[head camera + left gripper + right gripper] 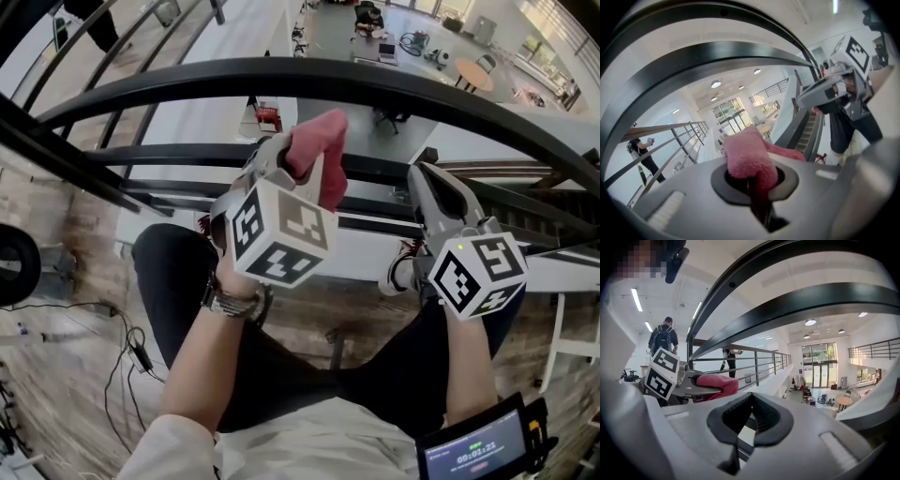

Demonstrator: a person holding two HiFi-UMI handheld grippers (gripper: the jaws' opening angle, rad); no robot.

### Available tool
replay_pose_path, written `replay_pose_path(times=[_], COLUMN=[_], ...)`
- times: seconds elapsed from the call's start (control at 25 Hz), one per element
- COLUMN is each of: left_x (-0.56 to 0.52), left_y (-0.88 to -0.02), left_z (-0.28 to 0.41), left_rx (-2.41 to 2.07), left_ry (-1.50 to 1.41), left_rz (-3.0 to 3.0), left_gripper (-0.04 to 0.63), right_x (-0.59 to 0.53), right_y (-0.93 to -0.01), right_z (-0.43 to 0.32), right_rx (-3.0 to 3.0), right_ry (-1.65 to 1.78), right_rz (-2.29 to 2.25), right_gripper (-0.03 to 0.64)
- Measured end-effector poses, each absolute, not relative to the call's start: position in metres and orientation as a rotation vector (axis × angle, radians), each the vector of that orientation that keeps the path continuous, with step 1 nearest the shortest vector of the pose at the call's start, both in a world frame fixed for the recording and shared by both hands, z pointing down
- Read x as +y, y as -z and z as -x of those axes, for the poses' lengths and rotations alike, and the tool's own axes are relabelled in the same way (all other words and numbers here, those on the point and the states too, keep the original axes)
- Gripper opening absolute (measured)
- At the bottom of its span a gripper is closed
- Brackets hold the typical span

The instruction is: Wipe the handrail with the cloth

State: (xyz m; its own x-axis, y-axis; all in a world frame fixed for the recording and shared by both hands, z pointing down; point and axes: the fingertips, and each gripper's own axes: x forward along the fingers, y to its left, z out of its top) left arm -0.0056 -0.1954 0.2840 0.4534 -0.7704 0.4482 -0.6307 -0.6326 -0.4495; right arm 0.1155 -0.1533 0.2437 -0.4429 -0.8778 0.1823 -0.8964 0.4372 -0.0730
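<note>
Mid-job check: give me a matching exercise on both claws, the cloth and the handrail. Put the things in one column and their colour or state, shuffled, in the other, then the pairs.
Things:
1. left claw
2. right claw
3. cloth
4. handrail

Colour or state:
A. black, curved
B. shut, nothing in it
C. pink, sticking out past the jaws
D. clamped on the cloth

Pairs: 1-D, 2-B, 3-C, 4-A

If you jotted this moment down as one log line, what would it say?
left gripper: shut on pink cloth | right gripper: shut, empty | pink cloth: near handrail, not touching
</note>
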Motion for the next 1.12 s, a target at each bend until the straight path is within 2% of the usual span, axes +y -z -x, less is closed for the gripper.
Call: replay_pose_path(times=[1.12], left_x=[-0.186], left_y=[-0.285], left_z=[-0.044], left_rx=[1.06], left_ry=[0.932], left_rz=[2.469], left_gripper=[0.026], right_x=[-0.158], right_y=[-0.239], right_z=[-0.12], right_rx=[-2.599], right_ry=[-0.309], right_rz=[-1.644], right_gripper=[0.002])
